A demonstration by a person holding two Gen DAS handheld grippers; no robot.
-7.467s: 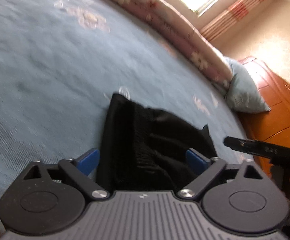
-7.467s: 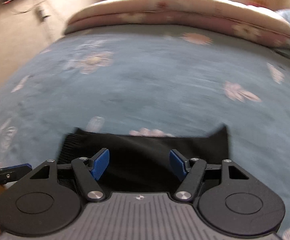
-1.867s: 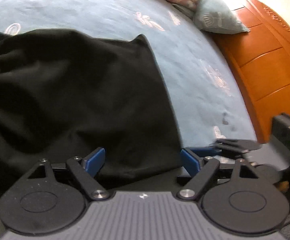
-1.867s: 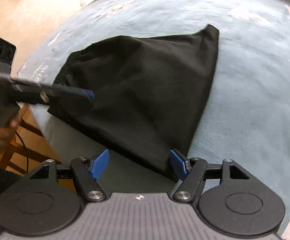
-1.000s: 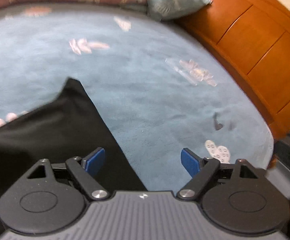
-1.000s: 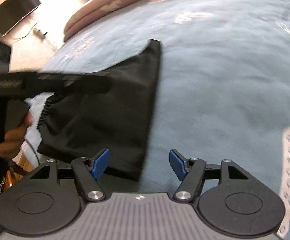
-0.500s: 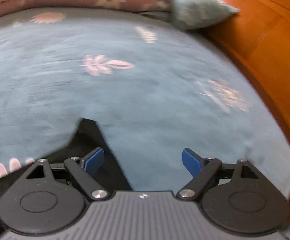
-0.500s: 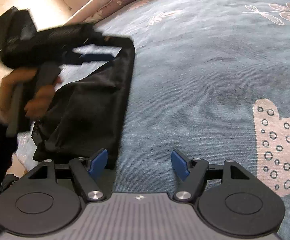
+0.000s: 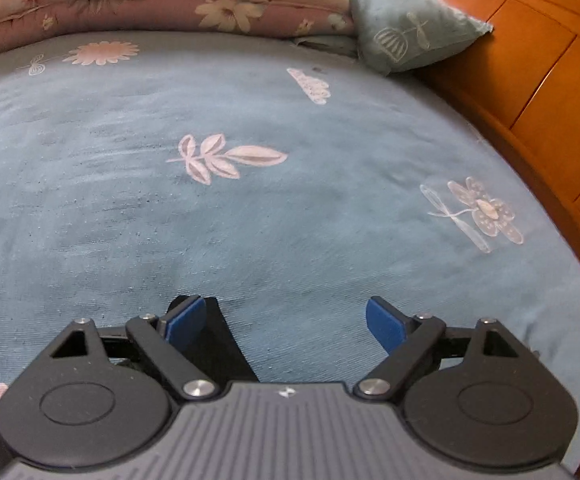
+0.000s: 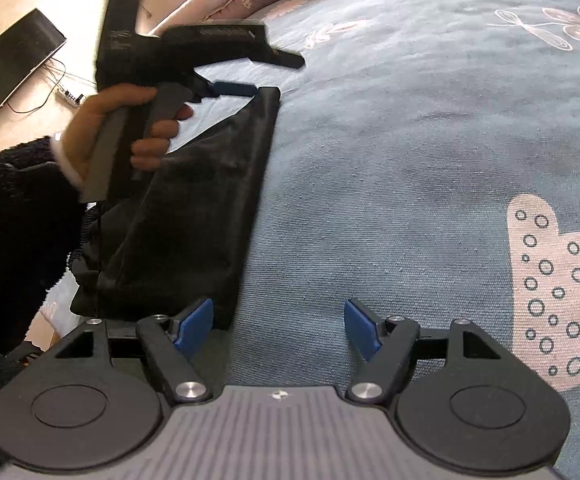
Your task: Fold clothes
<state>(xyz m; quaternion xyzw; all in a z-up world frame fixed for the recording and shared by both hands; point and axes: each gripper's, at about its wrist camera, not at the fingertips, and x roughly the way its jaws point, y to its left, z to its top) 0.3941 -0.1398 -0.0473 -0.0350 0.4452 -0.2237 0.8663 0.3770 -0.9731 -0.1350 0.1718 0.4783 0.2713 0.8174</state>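
Left wrist view: blue bed sheet [image 9: 290, 208], woven, faintly streaked, printed with pale pink leaves and flowers. Rolled floral quilt [image 9: 149, 4] along the top of the frame; pale blue pillow [image 9: 406, 36] at upper right against an orange wooden headboard [image 9: 530, 80], panelled and glossy. Left gripper [image 9: 285, 320]: jaws wide apart, holding nothing. A corner of the black garment [image 9: 225, 352], matte and smooth, lies just inside the left blue pad; no pinch on it.

Right wrist view: the black garment [image 10: 193, 216] lies as a long folded strip at left of centre, flat on the sheet, gathered elastic edge at its lower left. Right gripper [image 10: 277, 320]: jaws have just been opening and stand wide, only bare sheet between them, the left pad just beside the garment's near corner. At upper left a hand [image 10: 125, 128] in a dark fuzzy sleeve grips the other tool's handle, over the garment's far end.
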